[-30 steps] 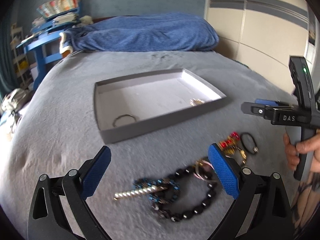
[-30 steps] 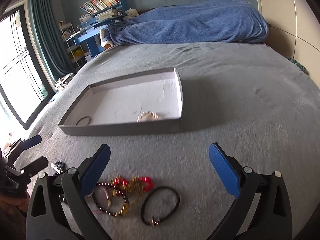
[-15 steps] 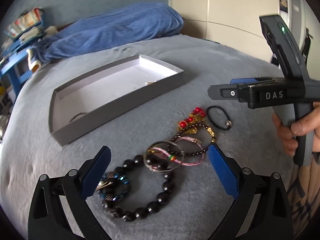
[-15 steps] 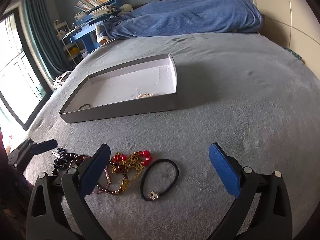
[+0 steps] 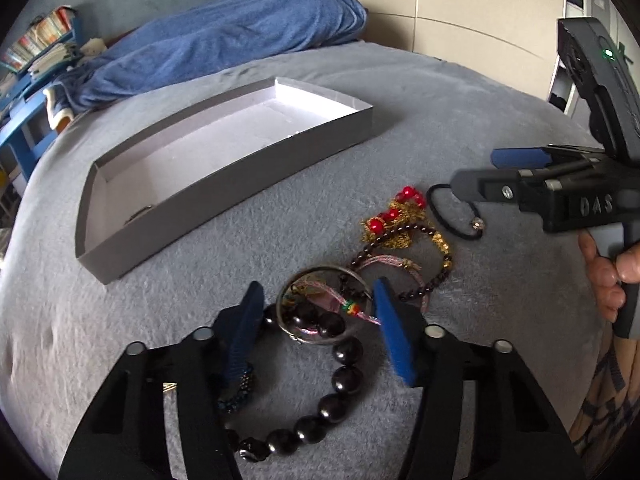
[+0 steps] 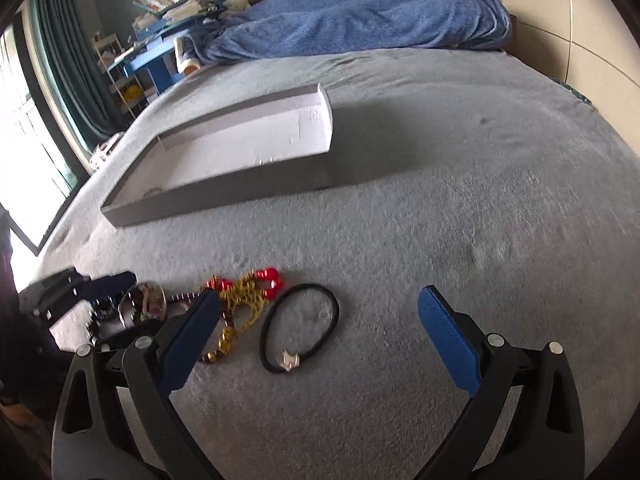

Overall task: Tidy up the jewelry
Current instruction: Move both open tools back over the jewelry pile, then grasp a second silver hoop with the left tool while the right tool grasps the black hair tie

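Note:
A pile of jewelry lies on the grey bed. My left gripper (image 5: pixel 318 312) is low over it, half closed, its jaws on either side of a metal bangle (image 5: pixel 325 308) and a pink cord bracelet (image 5: pixel 384 264), not clamped. A black bead bracelet (image 5: pixel 320 400) lies between the arms. A red and gold piece (image 5: pixel 394 220) and a black hair tie (image 5: pixel 452 212) lie further right. My right gripper (image 6: pixel 320 332) is open and empty over the hair tie (image 6: pixel 300 328), with the red and gold piece (image 6: pixel 248 296) by its left finger. The grey tray (image 5: pixel 224 184) stands behind.
The tray (image 6: pixel 224 196) holds a small ring and a small gold piece, mostly hidden by its wall. A blue blanket (image 5: pixel 224 40) lies at the head of the bed. A blue shelf with books (image 6: pixel 168 20) stands to the left. Cream wall panels are on the right.
My left gripper has dropped onto the pile and narrowed around the bangle. My right gripper has moved lower and closer to the hair tie, still wide open.

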The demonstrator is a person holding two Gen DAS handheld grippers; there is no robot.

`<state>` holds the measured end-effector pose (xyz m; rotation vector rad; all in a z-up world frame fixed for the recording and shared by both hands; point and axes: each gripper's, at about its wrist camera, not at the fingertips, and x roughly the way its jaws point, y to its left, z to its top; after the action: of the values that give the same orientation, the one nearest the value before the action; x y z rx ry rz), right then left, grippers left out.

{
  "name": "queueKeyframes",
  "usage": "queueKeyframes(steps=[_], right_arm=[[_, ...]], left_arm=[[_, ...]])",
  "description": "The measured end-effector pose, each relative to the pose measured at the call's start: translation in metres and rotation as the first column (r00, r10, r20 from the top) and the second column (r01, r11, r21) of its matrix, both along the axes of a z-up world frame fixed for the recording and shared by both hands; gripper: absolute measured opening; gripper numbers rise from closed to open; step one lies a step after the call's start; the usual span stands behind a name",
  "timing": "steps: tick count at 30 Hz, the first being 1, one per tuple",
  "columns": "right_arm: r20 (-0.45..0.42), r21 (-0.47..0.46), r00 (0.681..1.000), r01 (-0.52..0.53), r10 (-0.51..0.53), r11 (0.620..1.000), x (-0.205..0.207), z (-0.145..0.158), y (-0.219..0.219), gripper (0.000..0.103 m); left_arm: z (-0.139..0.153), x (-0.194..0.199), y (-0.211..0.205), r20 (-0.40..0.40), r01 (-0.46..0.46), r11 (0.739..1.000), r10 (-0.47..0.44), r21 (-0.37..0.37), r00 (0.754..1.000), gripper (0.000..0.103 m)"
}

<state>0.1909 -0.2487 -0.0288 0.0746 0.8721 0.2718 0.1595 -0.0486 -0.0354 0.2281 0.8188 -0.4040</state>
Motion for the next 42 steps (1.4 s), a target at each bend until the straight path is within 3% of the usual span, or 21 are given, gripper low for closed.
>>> queueKeyframes(steps=[12, 24, 31, 33, 36, 42], right_arm=[[0.005, -0.057, 1.0, -0.017, 0.017, 0.998, -0.007, -0.006, 0.005, 0.097], [0.007, -0.1, 0.999, 0.039, -0.039, 0.994, -0.002, -0.008, -0.003, 0.082], [-0.039, -0.115, 0.998, 0.039, -0.043, 0.993, 0.002, -0.017, -0.005, 0.056], [-0.047, -0.124, 0.998, 0.03, -0.036, 0.992, 0.003, -0.019, -0.003, 0.054], [-0.05, -0.126, 0.998, 0.017, -0.023, 0.992, 0.002, -0.02, 0.0, 0.048], [-0.049, -0.122, 0.999, -0.029, 0.023, 0.992, 0.002, -0.022, 0.007, 0.024]], left_arm=[[0.024, -0.002, 0.024, 0.045, -0.077, 0.992, 0.082, -0.102, 0.996, 0.051], [0.035, 0.002, 0.047, 0.054, -0.142, 0.98, 0.151, -0.141, 0.987, 0.051], [0.029, 0.003, 0.058, -0.006, -0.154, 0.976, 0.154, -0.154, 0.988, 0.052], [0.025, 0.004, 0.06, -0.024, -0.16, 0.976, 0.158, -0.148, 0.987, 0.059], [0.02, 0.005, 0.059, -0.043, -0.159, 0.979, 0.155, -0.123, 0.987, 0.062], [0.011, 0.009, 0.056, -0.065, -0.166, 0.983, 0.161, -0.08, 0.985, 0.071]])
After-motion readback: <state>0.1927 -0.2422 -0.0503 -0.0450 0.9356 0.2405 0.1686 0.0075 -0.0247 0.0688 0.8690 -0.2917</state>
